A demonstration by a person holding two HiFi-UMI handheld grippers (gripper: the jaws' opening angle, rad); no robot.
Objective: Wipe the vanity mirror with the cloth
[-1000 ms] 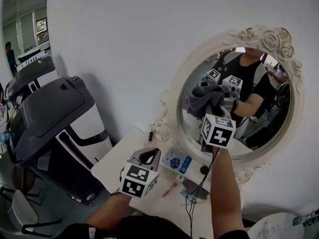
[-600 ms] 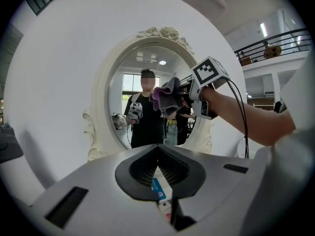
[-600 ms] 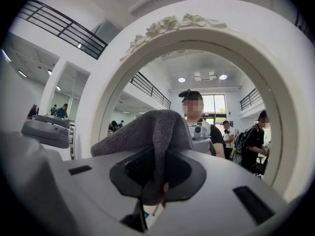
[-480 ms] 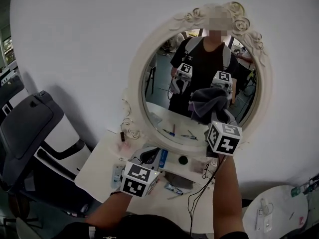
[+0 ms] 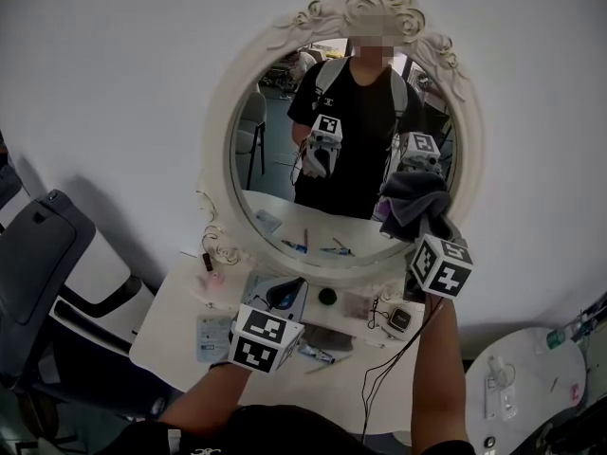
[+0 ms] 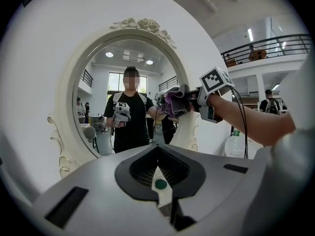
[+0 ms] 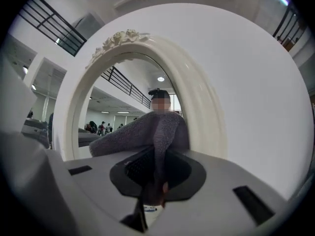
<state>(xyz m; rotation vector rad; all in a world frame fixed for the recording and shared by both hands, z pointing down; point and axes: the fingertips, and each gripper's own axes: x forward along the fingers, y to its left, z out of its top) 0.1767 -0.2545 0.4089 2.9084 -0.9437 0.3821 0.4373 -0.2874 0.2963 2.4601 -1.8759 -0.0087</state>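
The oval vanity mirror in its white ornate frame hangs above a white vanity table. My right gripper is shut on a grey cloth that lies against the lower right of the glass, near the frame. In the right gripper view the cloth rises from the right gripper and covers part of the mirror. My left gripper hangs low over the table, shut and holding nothing. From the left gripper I see the mirror and the cloth.
Small items lie on the table: a blue and white packet, a small red bottle, a black round piece, a small device with cables. A grey and black seat stands left. A white round table is at lower right.
The right gripper has slid the cloth rightward across the glass, from left of the middle to the lower right edge. The head view has swung round to face the mirror. The left gripper stays low.
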